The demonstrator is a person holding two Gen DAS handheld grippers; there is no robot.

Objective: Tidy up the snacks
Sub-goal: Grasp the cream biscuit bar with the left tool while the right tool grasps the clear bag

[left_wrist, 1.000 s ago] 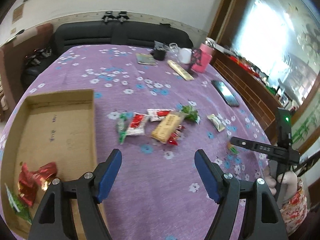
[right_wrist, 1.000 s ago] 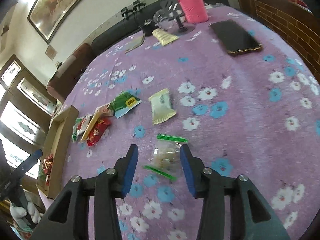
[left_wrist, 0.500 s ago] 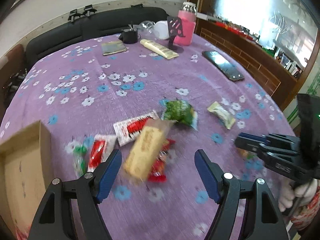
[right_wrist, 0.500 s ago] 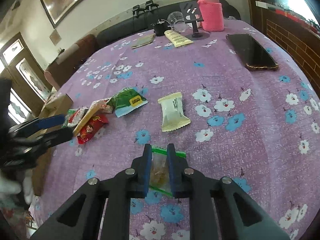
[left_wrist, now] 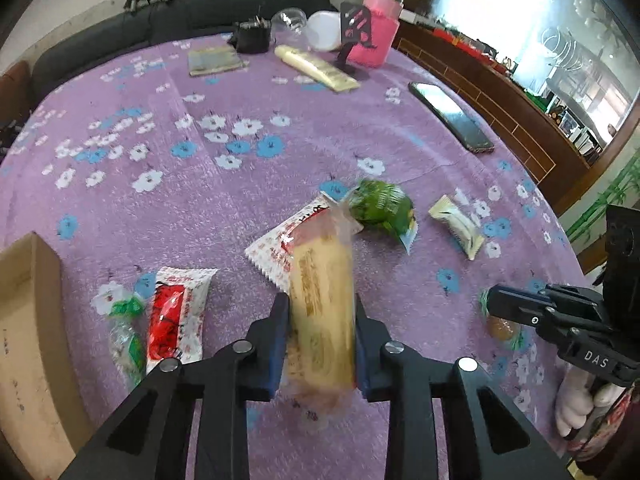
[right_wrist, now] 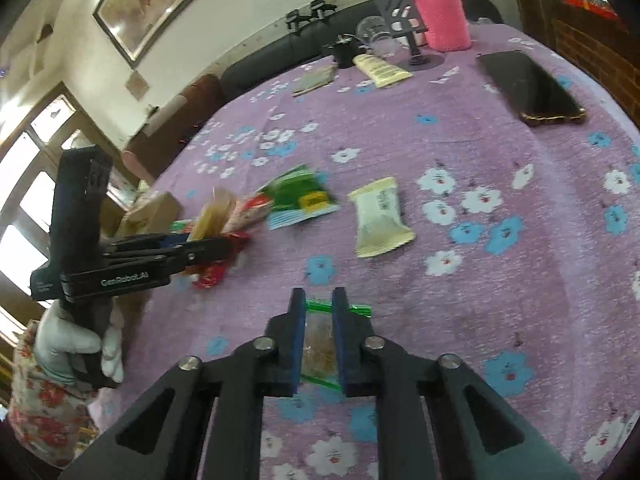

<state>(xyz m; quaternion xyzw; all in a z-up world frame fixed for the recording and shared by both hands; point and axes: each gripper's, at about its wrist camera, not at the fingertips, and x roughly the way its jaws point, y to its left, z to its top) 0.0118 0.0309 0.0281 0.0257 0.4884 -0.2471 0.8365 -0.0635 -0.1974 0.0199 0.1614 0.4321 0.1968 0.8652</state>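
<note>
My left gripper [left_wrist: 320, 312] is shut on a long tan cracker packet [left_wrist: 322, 300], seen also in the right wrist view [right_wrist: 212, 220]. My right gripper [right_wrist: 318, 308] is shut on a small clear snack bag with green ends [right_wrist: 318, 344], seen from the left wrist view [left_wrist: 502, 326]. On the purple flowered cloth lie a green packet [left_wrist: 382, 208], a cream packet [left_wrist: 458, 226], a white-and-red packet [left_wrist: 276, 246], another red-and-white packet [left_wrist: 176, 316] and a green-ended bag [left_wrist: 126, 336]. A cardboard box [left_wrist: 24, 320] stands at the left.
At the far side stand a pink bottle [left_wrist: 378, 30], a phone stand [left_wrist: 354, 40], a cream tube [left_wrist: 316, 68], a booklet [left_wrist: 216, 62] and cups. A black phone [left_wrist: 450, 116] lies at right. A black sofa runs behind the table.
My left gripper moved from the box to the snack pile and closed on the tan cracker packet. My right gripper closed on the clear snack bag and holds it.
</note>
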